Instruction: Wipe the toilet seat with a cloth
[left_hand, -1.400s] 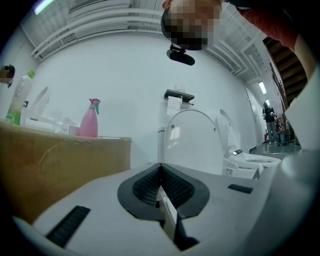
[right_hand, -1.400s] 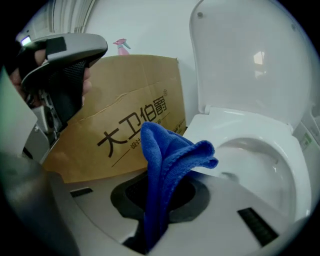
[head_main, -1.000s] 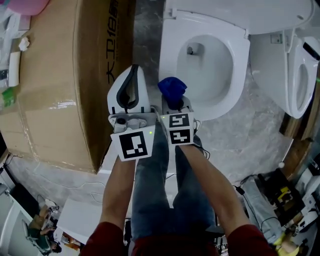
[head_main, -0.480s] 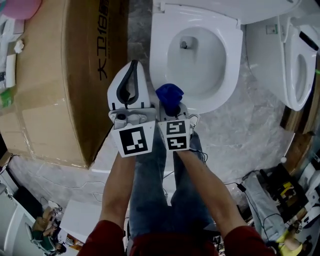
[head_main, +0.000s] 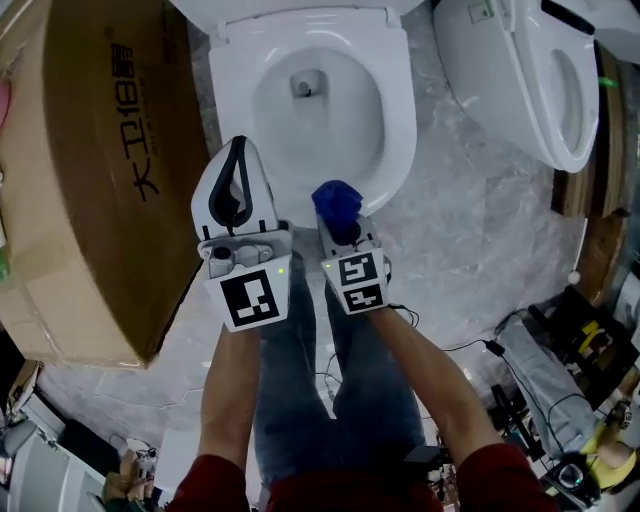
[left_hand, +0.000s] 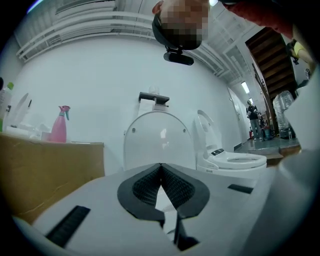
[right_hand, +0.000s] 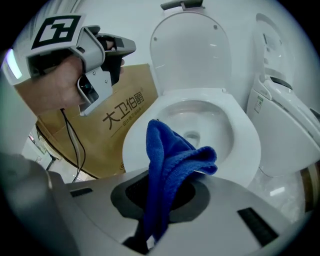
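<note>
1. Head view: the left tool (head_main: 237, 150) is clenched on nothing, its jaws pressed together. Its tip shows against the near left part of the white toilet seat (head_main: 398, 120). Just to its right, the right tool (head_main: 341, 225) grasps a blue cloth (head_main: 337, 199), which bunches up past its tip at the seat's near edge. Whether the cloth touches the seat cannot be told here. A cardboard box (head_main: 90, 190) stands to the left of the left tool. A second toilet (head_main: 520, 80) stands well off to the right of the right tool, on the marble floor (head_main: 470, 250).
2. Left gripper view: the black pads meet in a single line, with no thing between them. Straight ahead, beyond the tip, the lid (left_hand: 159, 142) stands raised. Ahead and to the left, a pink spray bottle (left_hand: 59, 125) sits on top of the box. The second toilet is ahead and to the right.
3. Right gripper view: the pads clamp the cloth, which rises from between the jaws and folds over to the right. Beyond and below the tip lies the seat around the open bowl (right_hand: 200, 127). Up and to the left, a hand (right_hand: 52, 87) holds the left tool in front of the box.
</note>
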